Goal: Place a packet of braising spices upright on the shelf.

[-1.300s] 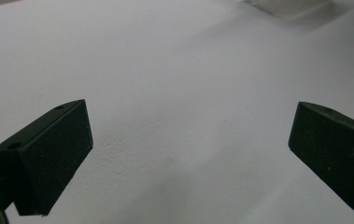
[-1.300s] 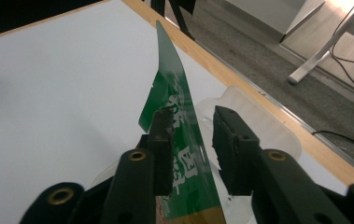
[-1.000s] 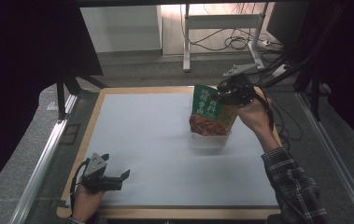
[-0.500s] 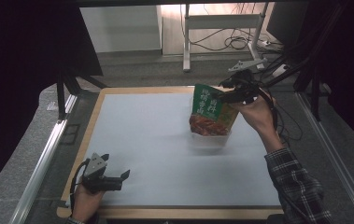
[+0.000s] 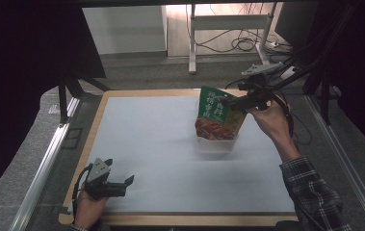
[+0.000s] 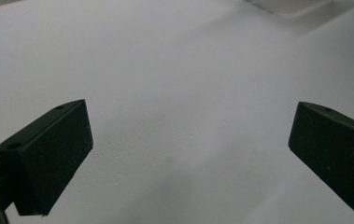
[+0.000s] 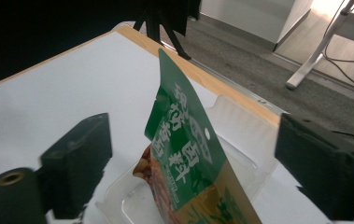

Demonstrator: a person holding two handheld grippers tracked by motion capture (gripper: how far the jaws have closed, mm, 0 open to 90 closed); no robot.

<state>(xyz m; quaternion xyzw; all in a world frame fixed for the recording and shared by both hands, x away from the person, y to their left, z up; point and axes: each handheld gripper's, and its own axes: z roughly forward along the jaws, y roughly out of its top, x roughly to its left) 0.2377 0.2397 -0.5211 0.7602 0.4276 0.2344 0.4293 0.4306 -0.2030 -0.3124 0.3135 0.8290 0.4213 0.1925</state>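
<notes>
A green and orange snack pouch [image 5: 215, 111] [image 7: 189, 148] stands tilted in a clear plastic tray [image 5: 217, 144] [image 7: 243, 150] at the back right of the white mat [image 5: 156, 139]. My right gripper [image 5: 237, 101] [image 7: 192, 161] is at the pouch's top edge. Its jaws have just been opening and now stand open. The pouch's top rises between them with a gap on each side. My left gripper [image 5: 128, 183] [image 6: 189, 156] rests low over the mat near the front left corner, open with nothing between its jaws.
A wooden border [image 5: 96, 130] frames the mat. Metal rails [image 5: 45, 166] run along both sides of the table. Beyond the far edge are a grey floor, a white desk frame [image 5: 192, 43] and cables. Dark stands rise at the back left and right.
The right gripper's jaws have spread apart off the pouch top and the hand has drifted slightly right. The pouch stays standing in the tray. The left gripper has not moved.
</notes>
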